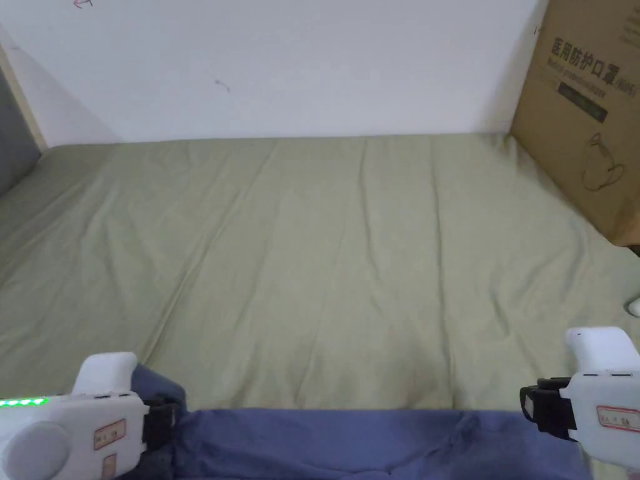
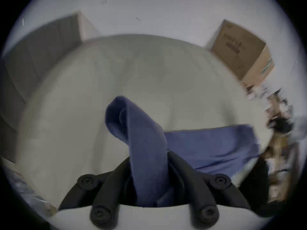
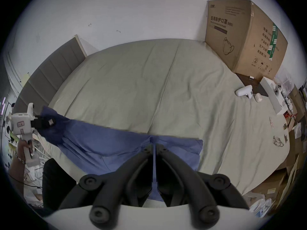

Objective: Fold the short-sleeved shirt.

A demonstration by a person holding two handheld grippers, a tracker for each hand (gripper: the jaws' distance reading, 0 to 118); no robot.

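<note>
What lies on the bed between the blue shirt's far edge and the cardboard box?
In the head view, bare olive sheet separates the blue shirt from the cardboard box.

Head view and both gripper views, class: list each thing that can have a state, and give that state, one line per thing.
Blue shirt: stretched along the near edge of the bed, held at both ends.
Left claw: shut on a bunched fold of the shirt.
Right claw: shut on the shirt's edge.
Green bedsheet: spread flat, lightly creased.
Cardboard box: closed, standing on the bed's far corner against the wall.
</note>
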